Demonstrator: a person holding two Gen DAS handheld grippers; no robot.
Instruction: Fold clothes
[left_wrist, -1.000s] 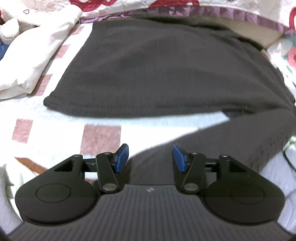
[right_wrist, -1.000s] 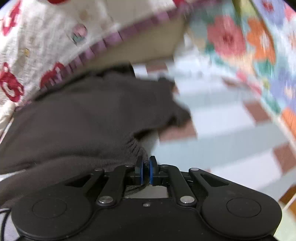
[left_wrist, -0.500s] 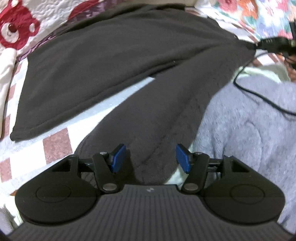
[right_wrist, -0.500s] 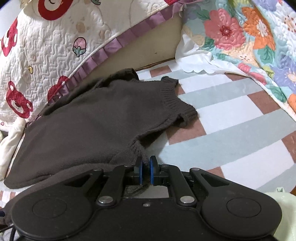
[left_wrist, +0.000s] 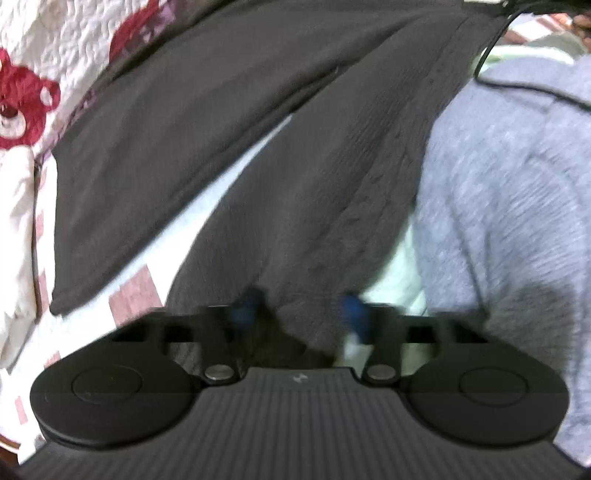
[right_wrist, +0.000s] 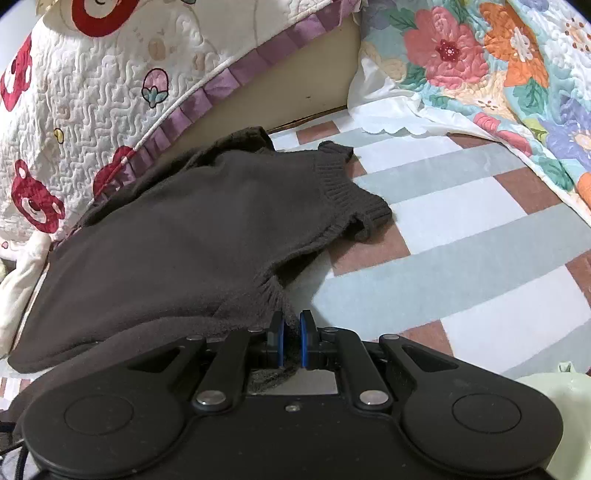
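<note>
A dark brown knitted sweater lies flat on the checked bed sheet, its ribbed collar towards the right. My right gripper is shut on a fold of the sweater's near edge. In the left wrist view the sweater body lies ahead, and one long sleeve runs down towards my left gripper. Its jaws are closing, with the sleeve's end between the blurred blue pads, which still stand apart.
A white quilt with red bears rises behind the sweater and a floral quilt lies at the right. A white cloth lies at the left. A grey fleece garment and a black cable sit right of the sleeve.
The left gripper has rolled and moved along the sleeve to its end, and its pads have come closer together around it. The right gripper keeps its hold and has stayed in place.
</note>
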